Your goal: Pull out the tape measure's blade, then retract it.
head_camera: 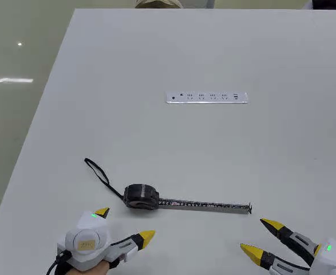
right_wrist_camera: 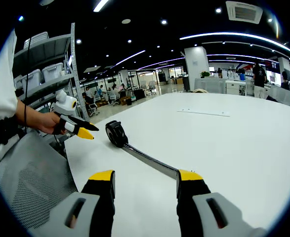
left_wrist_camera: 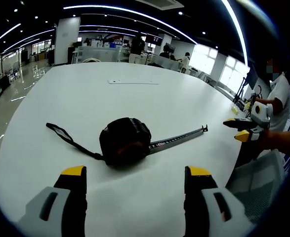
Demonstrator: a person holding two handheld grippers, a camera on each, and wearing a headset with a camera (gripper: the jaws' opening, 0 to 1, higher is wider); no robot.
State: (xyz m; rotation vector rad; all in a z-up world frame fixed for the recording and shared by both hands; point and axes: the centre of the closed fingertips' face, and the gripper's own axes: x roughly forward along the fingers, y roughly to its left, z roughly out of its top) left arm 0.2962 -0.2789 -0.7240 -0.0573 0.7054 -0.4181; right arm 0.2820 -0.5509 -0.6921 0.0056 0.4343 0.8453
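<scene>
A black tape measure (head_camera: 141,196) lies on the white table (head_camera: 185,57) with its blade (head_camera: 205,204) drawn out to the right, ending in a hook (head_camera: 249,208). A black wrist strap (head_camera: 102,176) trails to its left. My left gripper (head_camera: 125,225) is open just in front of the case (left_wrist_camera: 125,140), not touching it. My right gripper (head_camera: 263,235) is open just short of the blade's hook end; in the right gripper view the blade (right_wrist_camera: 149,161) runs toward its right fingertip (right_wrist_camera: 189,176). The case (right_wrist_camera: 116,133) lies farther off.
A white power strip (head_camera: 207,97) lies flat at mid-table beyond the tape. The table's left edge (head_camera: 36,114) runs diagonally, with glossy floor beyond it. A chair's grey mesh back (right_wrist_camera: 31,177) is beside the table's near edge.
</scene>
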